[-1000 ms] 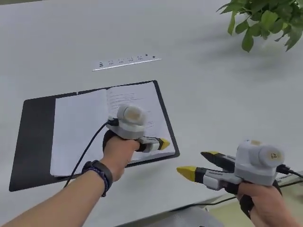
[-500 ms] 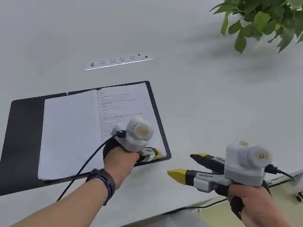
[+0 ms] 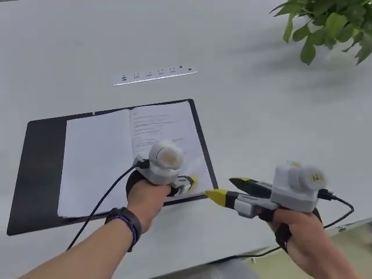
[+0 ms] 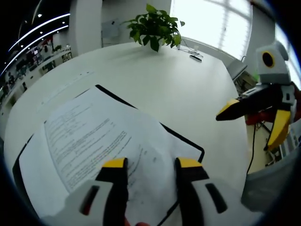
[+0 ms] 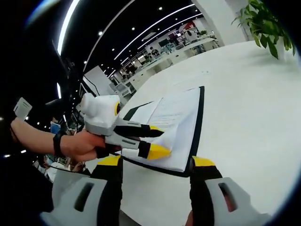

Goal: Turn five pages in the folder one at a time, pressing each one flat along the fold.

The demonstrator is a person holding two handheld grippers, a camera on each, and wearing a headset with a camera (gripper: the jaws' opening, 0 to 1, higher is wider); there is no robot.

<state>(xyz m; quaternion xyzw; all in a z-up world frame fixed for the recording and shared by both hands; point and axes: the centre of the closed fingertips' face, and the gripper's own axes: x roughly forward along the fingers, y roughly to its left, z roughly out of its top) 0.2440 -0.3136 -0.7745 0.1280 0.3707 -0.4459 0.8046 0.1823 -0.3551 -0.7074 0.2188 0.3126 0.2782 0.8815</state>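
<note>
1. Folder [image 3: 35,174] first: the black cover lies open and flat on the white table [image 3: 261,116], left of the middle in the head view, and its near right corner is where both tools have gathered.
2. Closest in, the right gripper [image 3: 226,189] hangs over bare table just off that corner. Its yellow tips point left, and the jaws are spread with nothing between them.
3. Just beyond it, the left gripper [image 3: 187,183] sits at the near right corner of the printed page [image 3: 168,125]. Its own view shows both jaws parted with the sheet's corner in the gap. Whether a tip actually touches the paper, I can't tell.
4. A black cable [image 3: 104,195] runs from that gripper back along the forearm, past a dark wristband [image 3: 123,214].
5. The two grippers are near each other, tips apart, no contact.
6. Moving out across the folder, the printed page covers the right half. A plain white page [image 3: 96,157] covers most of the left half, with a band of bare black cover at the far left.
7. Past the folder's far edge and clear of it, a socket strip [image 3: 154,75] sits in the tabletop.
8. Way out at the far right, green plant [image 3: 331,23] leaves hang into the head view.
</note>
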